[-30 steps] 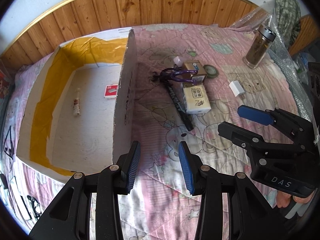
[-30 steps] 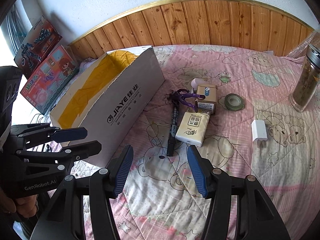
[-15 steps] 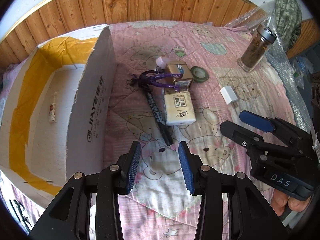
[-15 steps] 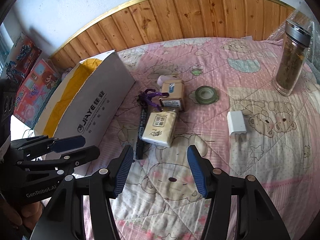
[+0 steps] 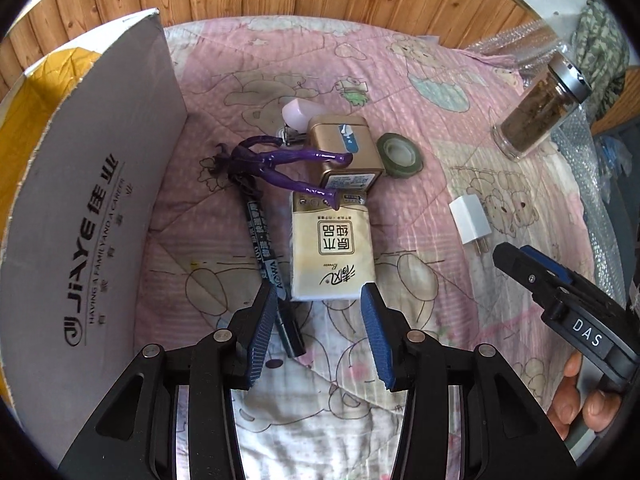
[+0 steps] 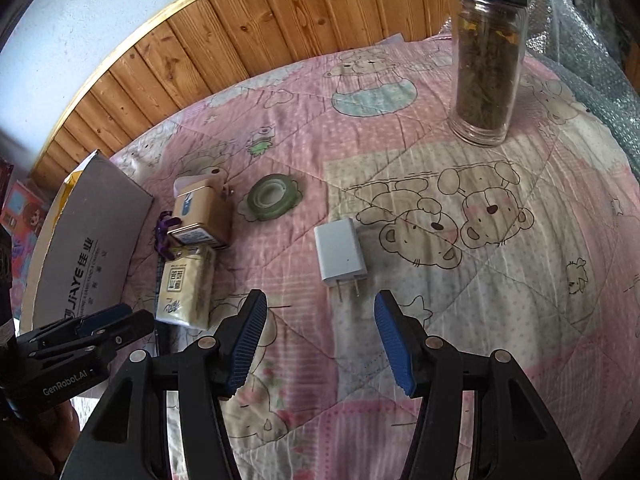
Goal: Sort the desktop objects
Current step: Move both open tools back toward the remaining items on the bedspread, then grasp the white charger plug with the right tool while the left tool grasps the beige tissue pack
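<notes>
A pink quilted bedspread (image 6: 420,152) with cartoon bears carries everything. Just ahead of the left jaws lies a tissue pack (image 5: 333,254), and a black marker (image 5: 267,258) runs alongside it toward the left-hand pad. Beyond them sits a gold tin (image 5: 344,152), a green tape roll (image 5: 400,155) touching its right side. A white charger plug (image 6: 340,254) lies just ahead of the right jaws, prongs toward them. Far ahead and right stands a glass jar (image 6: 486,68). Left of the left jaws stands a cardboard box (image 5: 86,216).

You get bright, even daylight and soft shadows; both views stay sharp at centre (the fisheye bends the edges hard), with dark vignetted corners and mild glare.
</notes>
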